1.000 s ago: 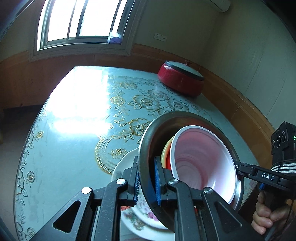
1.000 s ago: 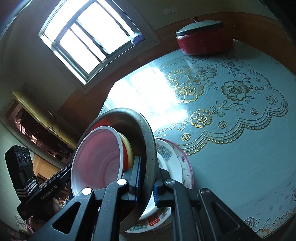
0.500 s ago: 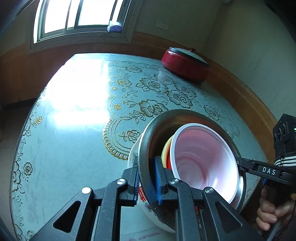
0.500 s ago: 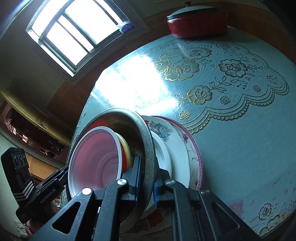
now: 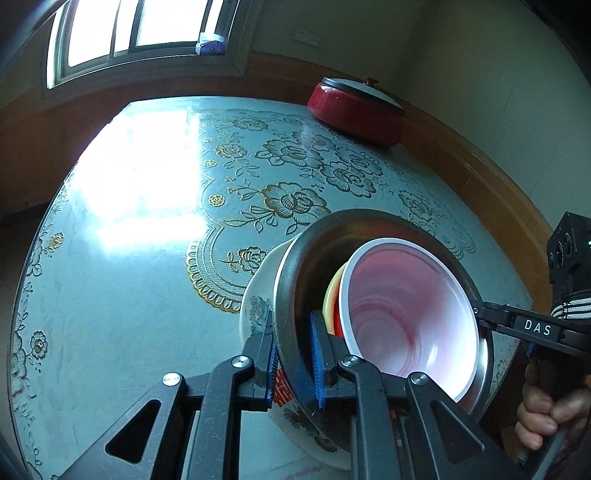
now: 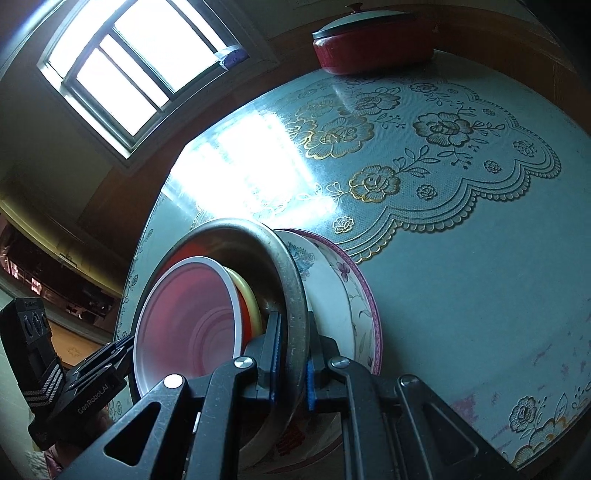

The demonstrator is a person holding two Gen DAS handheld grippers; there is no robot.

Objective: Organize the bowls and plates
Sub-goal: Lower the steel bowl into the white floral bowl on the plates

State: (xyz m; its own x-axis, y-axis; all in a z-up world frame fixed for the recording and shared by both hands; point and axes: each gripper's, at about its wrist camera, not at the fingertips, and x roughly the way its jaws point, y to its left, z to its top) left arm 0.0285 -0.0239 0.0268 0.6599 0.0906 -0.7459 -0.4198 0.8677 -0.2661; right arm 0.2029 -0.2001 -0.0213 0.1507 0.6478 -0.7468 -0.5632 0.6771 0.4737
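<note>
A round bench (image 5: 122, 266) under a pale blue cloth with gold and dark flower patterns is standing in a room with wood-panelled lower walls. Daylight from a window (image 5: 140, 33) is glaring off the cloth. A red lidded pot (image 5: 356, 110) is sitting at the far edge of the bench, near the wall.

The left claw (image 5: 293, 354) is clenching on the rim of a metal bowl (image 5: 295, 280), one blue pad inside the rim and one outside. The right claw (image 6: 291, 363) is gripping the opposite side of the same rim in the same way. Nested in the metal bowl are a red-tinted bowl with a white rim (image 5: 406, 310) and, behind it, yellow (image 6: 248, 295) and red edges of further bowls.

The metal bowl is sitting on a stack of white flowered plates (image 6: 332, 291) at the near edge of the bench. It is appearing tilted, its mouth turned toward each camera's inner side.

Only the left view is showing a bare hand (image 5: 546, 413) gripping the other tool's handle, with the letters DAS on its arm. Only the right view is showing the pink-edged plate (image 6: 371, 306) in the stack and dim shelves at the left of the room.
</note>
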